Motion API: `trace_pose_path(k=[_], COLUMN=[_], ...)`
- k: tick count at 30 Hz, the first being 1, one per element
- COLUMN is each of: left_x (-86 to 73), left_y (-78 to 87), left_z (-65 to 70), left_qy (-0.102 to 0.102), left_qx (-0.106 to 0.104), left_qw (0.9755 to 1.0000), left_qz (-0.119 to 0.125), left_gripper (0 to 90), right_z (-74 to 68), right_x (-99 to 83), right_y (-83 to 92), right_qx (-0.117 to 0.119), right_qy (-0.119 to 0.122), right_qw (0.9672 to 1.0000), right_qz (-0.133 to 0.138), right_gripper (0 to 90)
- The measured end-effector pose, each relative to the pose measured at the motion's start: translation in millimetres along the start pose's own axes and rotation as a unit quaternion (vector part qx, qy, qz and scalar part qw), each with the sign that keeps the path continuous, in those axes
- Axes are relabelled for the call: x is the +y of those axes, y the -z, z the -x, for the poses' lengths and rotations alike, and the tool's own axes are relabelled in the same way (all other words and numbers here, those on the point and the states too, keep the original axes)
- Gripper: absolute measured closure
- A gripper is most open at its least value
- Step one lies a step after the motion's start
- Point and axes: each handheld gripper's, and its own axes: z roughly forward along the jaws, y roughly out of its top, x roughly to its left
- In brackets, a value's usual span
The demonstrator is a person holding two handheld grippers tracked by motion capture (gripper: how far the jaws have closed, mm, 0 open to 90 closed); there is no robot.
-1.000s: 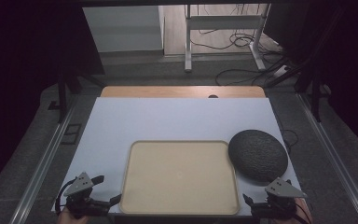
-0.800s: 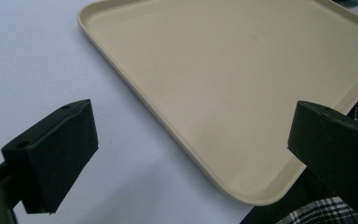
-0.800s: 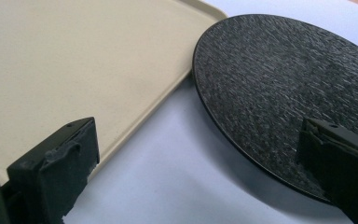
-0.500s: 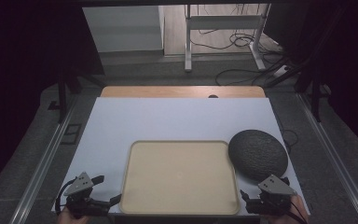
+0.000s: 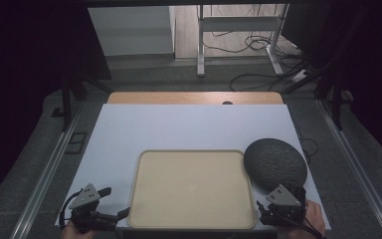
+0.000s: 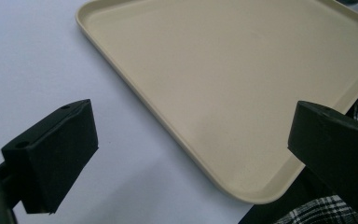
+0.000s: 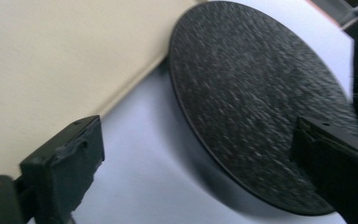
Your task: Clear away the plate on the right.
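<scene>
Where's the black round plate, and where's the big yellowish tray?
black round plate [image 5: 275, 163], high view, middle of its rough top.
yellowish tray [image 5: 193, 188], high view, middle of its bare floor.

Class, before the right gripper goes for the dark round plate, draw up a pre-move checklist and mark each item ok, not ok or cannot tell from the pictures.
1. Right gripper jaws apart: ok, wide open in its own view.
2. Right gripper aimed at the dark round plate: ok, the plate's near edge lies between the jaws, not yet touched.
3. Plate free to lift: cannot tell; its left edge meets or overlaps the beige tray rim.
4. Tray bare to receive the plate: ok, nothing lies in it.
5. Left gripper out of the way: ok, open at the tray's near left corner, holding nothing.
6. White table sheet beyond the tray: ok, bare.
</scene>
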Motion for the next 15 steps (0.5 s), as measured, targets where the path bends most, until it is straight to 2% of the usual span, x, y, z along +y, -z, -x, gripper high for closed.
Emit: trace_pose_path(k=[4, 5, 6, 7, 8, 11, 15], left_x=[0.1, 0.1, 0.1, 0.1, 0.1, 0.3, 0.3], left_y=[-0.2, -0.2, -0.3, -0.3, -0.2, -0.3, -0.5], left_z=[-0.1, -0.1, -0.1, 0.0, 0.0, 0.1, 0.1], left_qy=[0.000, 0.000, 0.000, -0.001, -0.002, -0.004, -0.004], left_qx=[-0.001, -0.001, -0.001, -0.001, -0.001, -0.002, -0.003], left_qw=[1.0000, 1.0000, 1.0000, 1.0000, 1.0000, 1.0000, 1.0000], left_qz=[-0.001, -0.001, -0.001, -0.002, -0.002, -0.004, -0.005], left_gripper=[1.1, 1.1, 1.1, 1.1, 1.1, 1.1, 1.1], right_z=[-2.3, -2.3, -3.7, -3.7, -4.3, -5.0, -6.2], right_x=[0.4, 0.4, 0.3, 0.3, 0.9, 1.6, 2.1], right_y=[-4.8, -4.8, -6.8, -6.8, -9.2, -13.1, -17.4], right_qx=[-0.013, -0.013, -0.026, -0.026, -0.038, -0.057, -0.066], right_qy=[0.026, 0.026, 0.046, 0.046, 0.062, 0.089, 0.115], right_qw=[0.9995, 0.9995, 0.9984, 0.9984, 0.9970, 0.9937, 0.9898], right_qz=[-0.015, -0.015, -0.021, -0.021, -0.025, -0.037, -0.052], right_gripper=[8.5, 8.5, 10.8, 10.8, 13.5, 18.7, 24.5])
